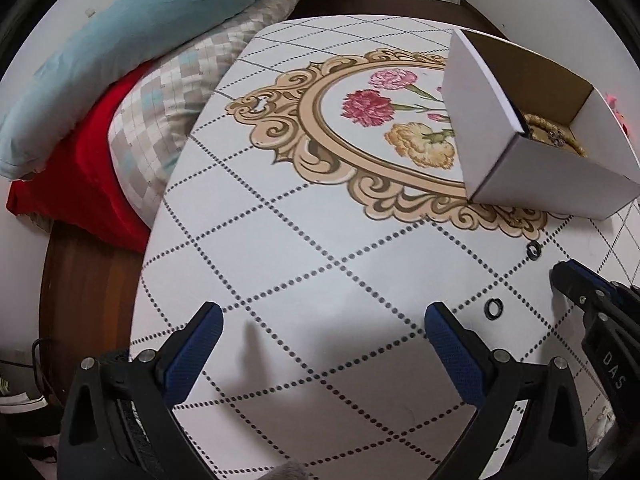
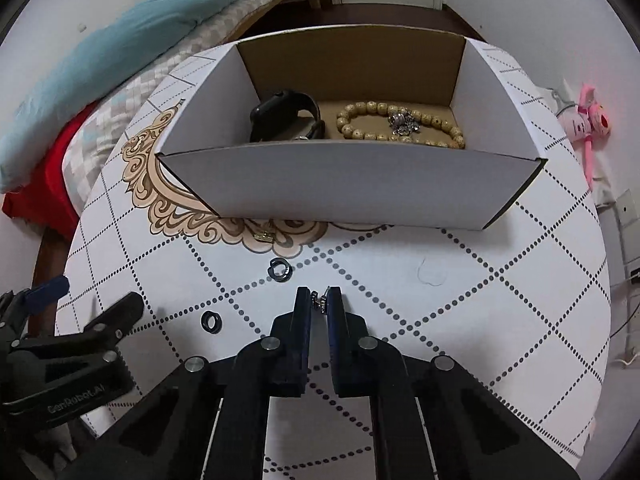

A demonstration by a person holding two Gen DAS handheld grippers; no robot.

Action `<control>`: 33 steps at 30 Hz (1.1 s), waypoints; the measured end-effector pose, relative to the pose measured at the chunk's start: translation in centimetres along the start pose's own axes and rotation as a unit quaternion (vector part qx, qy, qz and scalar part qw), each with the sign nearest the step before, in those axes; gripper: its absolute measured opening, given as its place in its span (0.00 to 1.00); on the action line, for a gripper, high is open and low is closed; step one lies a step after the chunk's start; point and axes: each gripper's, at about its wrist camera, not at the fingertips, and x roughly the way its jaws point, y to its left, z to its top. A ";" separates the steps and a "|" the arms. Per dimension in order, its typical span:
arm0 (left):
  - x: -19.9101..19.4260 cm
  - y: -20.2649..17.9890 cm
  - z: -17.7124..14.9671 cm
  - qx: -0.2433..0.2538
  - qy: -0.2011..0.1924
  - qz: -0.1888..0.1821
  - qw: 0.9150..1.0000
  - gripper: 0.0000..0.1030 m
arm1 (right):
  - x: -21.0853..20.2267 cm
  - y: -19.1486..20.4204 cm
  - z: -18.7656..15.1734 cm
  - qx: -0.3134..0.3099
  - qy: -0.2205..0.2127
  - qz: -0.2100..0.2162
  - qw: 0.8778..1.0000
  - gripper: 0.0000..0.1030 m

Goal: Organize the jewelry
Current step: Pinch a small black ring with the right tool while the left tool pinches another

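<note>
The round white tabletop (image 2: 460, 300) is sitting under both claws, printed with dotted grey diamonds and a beige scrolled frame around pink and yellow flowers (image 1: 372, 106). At its far left a bed is lying under a pale blue quilt (image 1: 132, 36), a grey checked blanket (image 1: 160, 120) and a red cloth (image 1: 84, 184), with brown wooden floor beyond.

The open white cardboard box (image 2: 348, 188) with a brown inside is standing on the far half of the table. It is holding a black wristwatch (image 2: 286, 118) at the left and a beige beaded bracelet (image 2: 404, 124) at the right, with a sparkly silver piece (image 2: 402, 122) lying on the beads.

Two small black rings (image 2: 281, 269) (image 2: 211, 322) are lying on the bare surface near the box.

The right gripper (image 2: 320, 300) is pinching nearly closed on a tiny silver earring (image 2: 319, 302) just off the tabletop. The left gripper (image 1: 324, 316) is gaping wide over the table, holding nothing.
</note>
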 end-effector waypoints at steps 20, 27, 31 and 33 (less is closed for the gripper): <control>-1.2 -8.0 -0.5 0.074 -0.024 -0.056 0.995 0.61 | -4.5 -8.7 -1.8 0.099 -0.031 -0.026 0.994 0.08; -0.9 -8.4 -0.4 0.079 -0.023 -0.054 0.995 0.32 | -4.6 -9.1 -1.8 0.105 -0.035 -0.027 0.994 0.08; -0.9 -8.7 -0.3 0.083 -0.023 -0.057 0.995 0.15 | -4.6 -9.1 -1.8 0.106 -0.035 -0.027 0.993 0.08; -1.0 -8.8 -0.4 0.083 -0.023 -0.058 0.995 0.13 | -4.7 -9.2 -1.7 0.108 -0.036 -0.027 0.993 0.08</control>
